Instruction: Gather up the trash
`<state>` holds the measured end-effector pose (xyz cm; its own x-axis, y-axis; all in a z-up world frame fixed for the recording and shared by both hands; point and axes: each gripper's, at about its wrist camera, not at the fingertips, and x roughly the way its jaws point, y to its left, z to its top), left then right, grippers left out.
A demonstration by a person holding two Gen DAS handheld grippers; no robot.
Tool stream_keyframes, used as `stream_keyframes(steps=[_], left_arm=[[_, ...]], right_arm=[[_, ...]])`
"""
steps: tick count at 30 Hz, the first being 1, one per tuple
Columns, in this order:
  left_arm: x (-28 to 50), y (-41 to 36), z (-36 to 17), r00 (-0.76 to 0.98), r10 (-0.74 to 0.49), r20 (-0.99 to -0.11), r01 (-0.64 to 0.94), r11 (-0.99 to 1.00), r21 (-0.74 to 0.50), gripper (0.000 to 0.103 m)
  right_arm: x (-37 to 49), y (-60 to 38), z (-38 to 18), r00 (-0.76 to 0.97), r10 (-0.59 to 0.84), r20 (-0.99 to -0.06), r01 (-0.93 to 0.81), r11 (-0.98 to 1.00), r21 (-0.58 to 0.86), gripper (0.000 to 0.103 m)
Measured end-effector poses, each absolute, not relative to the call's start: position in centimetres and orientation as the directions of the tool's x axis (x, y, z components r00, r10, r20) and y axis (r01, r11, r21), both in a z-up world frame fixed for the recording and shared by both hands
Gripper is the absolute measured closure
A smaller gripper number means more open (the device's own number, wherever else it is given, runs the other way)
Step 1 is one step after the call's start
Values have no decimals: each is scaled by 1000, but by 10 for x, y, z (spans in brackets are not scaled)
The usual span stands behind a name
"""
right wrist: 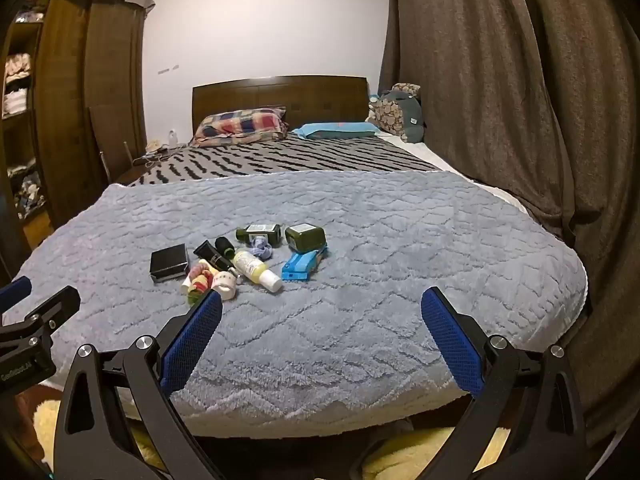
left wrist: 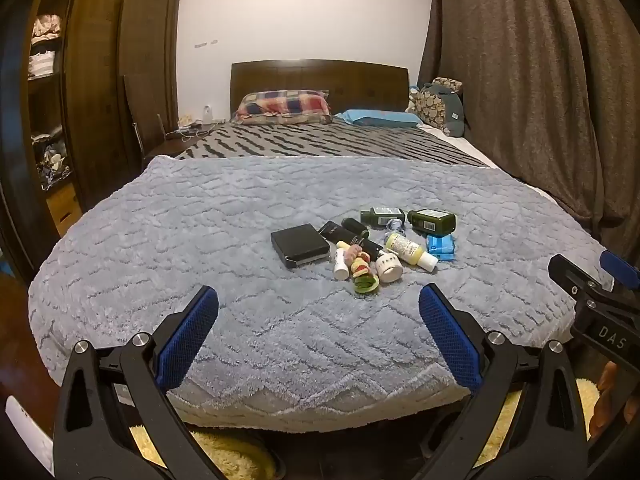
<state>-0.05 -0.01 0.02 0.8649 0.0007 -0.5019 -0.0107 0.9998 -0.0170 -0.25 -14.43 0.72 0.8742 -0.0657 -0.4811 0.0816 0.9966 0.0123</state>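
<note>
A heap of small items lies on the grey fleece blanket (left wrist: 200, 240) (right wrist: 400, 240): a black box (left wrist: 299, 245) (right wrist: 170, 268), two dark green bottles (left wrist: 432, 221) (right wrist: 306, 236), a yellow bottle with a white cap (left wrist: 410, 250) (right wrist: 256, 270), a blue packet (left wrist: 441, 246) (right wrist: 302, 266), a white jar (left wrist: 389, 267) and a coloured wrapper bundle (left wrist: 363, 274) (right wrist: 199, 282). My left gripper (left wrist: 318, 304) hovers open at the bed's near edge, short of the heap. My right gripper (right wrist: 322, 306) is open too, nothing between its fingers, with the heap ahead to its left.
The bed runs back to a wooden headboard (left wrist: 320, 80) with a plaid pillow (left wrist: 284, 107) and a blue pillow (left wrist: 378, 118). A dark wardrobe (left wrist: 100, 80) stands on the left and brown curtains (left wrist: 540, 100) on the right. A yellow rug (right wrist: 420, 456) lies on the floor below.
</note>
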Motion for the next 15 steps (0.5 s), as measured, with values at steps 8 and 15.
stream_keyframes(steps=[8,15], left_arm=[[0,1,0,862,10,-506,-19,1000,-12,8],[3,-1,1,864,15,-504,-23,1000,-10,8]], right_arm=[[-2,-143,6,876,-73,-476,83,997,0,3],[-3,-142,7,877,-69,-475,79,997,0,3]])
